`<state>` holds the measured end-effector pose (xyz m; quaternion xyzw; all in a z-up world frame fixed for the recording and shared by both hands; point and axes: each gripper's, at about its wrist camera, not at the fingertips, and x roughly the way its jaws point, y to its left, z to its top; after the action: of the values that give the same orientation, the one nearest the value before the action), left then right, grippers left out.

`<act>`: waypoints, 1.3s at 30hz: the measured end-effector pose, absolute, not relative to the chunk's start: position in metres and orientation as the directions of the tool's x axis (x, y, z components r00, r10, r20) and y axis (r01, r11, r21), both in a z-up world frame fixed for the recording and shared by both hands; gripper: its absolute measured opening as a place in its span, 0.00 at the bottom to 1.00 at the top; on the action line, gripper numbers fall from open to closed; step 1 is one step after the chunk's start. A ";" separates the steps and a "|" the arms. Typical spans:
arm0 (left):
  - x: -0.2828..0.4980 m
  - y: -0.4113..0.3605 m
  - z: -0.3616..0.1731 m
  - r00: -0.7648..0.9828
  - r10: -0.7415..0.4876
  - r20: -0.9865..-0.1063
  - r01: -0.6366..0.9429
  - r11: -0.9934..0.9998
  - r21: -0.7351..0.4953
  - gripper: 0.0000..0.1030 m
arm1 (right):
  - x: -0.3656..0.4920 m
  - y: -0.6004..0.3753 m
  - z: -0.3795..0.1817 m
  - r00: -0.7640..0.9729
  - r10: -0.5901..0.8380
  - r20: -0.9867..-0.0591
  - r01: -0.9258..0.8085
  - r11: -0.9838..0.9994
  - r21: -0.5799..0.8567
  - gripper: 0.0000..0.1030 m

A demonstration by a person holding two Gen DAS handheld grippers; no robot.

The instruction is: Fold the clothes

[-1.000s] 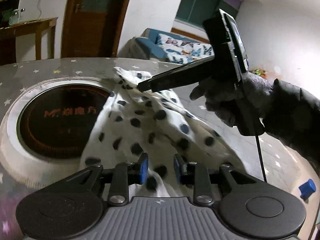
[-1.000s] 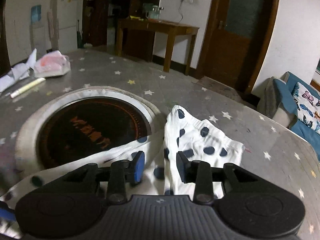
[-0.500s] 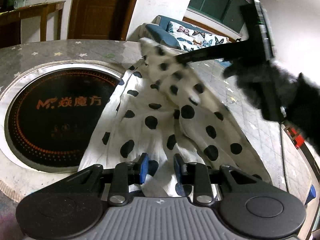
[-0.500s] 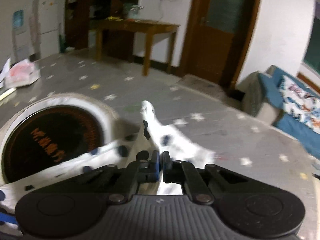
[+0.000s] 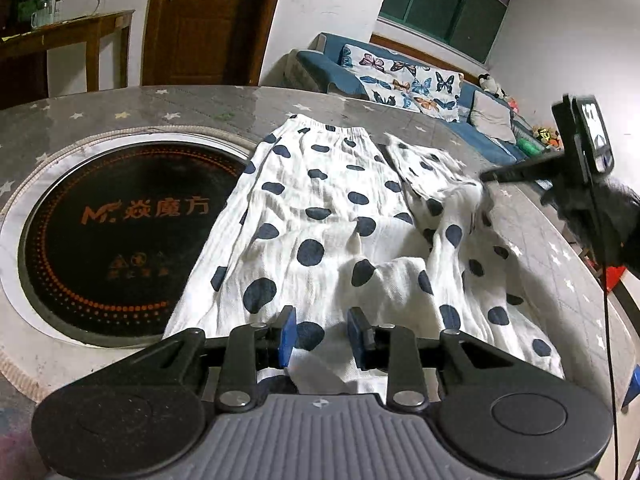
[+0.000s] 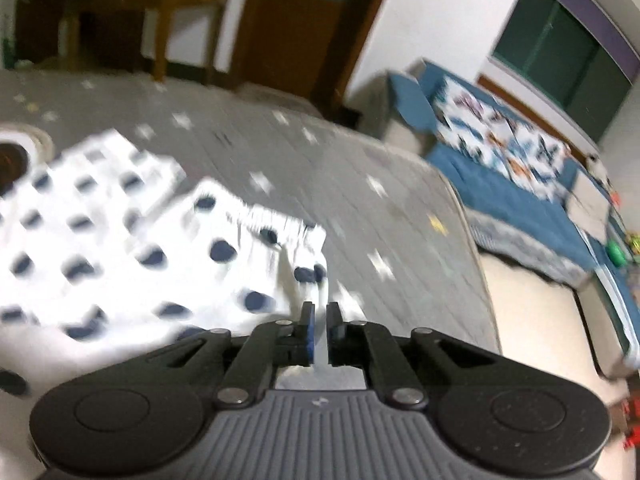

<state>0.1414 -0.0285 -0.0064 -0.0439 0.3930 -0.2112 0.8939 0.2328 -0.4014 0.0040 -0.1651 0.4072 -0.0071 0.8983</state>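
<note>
My right tongs [image 6: 318, 330] pinch the polka-dot garment's [image 5: 340, 232] edge, spreading it on the counter [image 5: 200, 98] ahead of my open left tongs [image 5: 322, 336], so next I judge: flatten it, then fold.

The right gripper [image 6: 319, 330] is pinching a white fold of the dotted garment [image 6: 132, 248], its 2 jaws nearly closed. The blurred garment is spreading left of the jaws over the starred table [image 6: 360, 168]; a blue sofa [image 6: 520, 184] is sitting beyond, right.
</note>
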 end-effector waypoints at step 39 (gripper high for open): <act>0.102 0.025 -0.008 0.694 -0.264 -0.670 0.219 0.964 -0.153 0.39 | 0.350 -0.194 -0.012 0.583 0.262 -0.769 -0.315 0.945 0.083 0.08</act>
<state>0.1021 0.0247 -0.0077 -0.0304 0.3686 -0.1315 0.9198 0.3500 -0.1935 -0.0118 -0.0314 0.4268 0.1622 0.8891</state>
